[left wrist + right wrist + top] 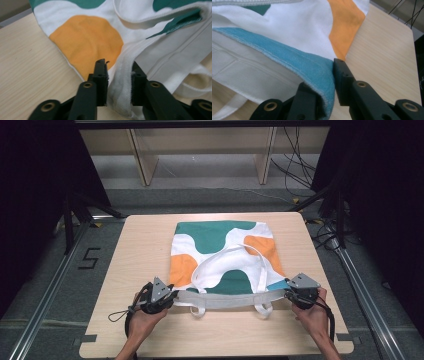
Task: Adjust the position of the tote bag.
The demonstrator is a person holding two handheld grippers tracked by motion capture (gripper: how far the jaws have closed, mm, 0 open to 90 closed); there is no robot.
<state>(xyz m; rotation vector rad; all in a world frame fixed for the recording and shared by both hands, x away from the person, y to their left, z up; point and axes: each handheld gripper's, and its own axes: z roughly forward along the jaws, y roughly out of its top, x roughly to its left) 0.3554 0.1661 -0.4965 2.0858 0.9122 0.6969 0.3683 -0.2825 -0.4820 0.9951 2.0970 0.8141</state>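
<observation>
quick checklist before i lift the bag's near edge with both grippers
1. Left gripper pinching the bag edge: ok, white hem sits between its jaws in the left gripper view.
2. Right gripper pinching the other corner: ok, blue hem between its jaws.
3. Edge taut between the grippers: ok, it runs straight.
4. Handles free: cannot tell; one lies on the bag, near loops hang below the edge.
5. Bag fully on the table: ok.
</observation>
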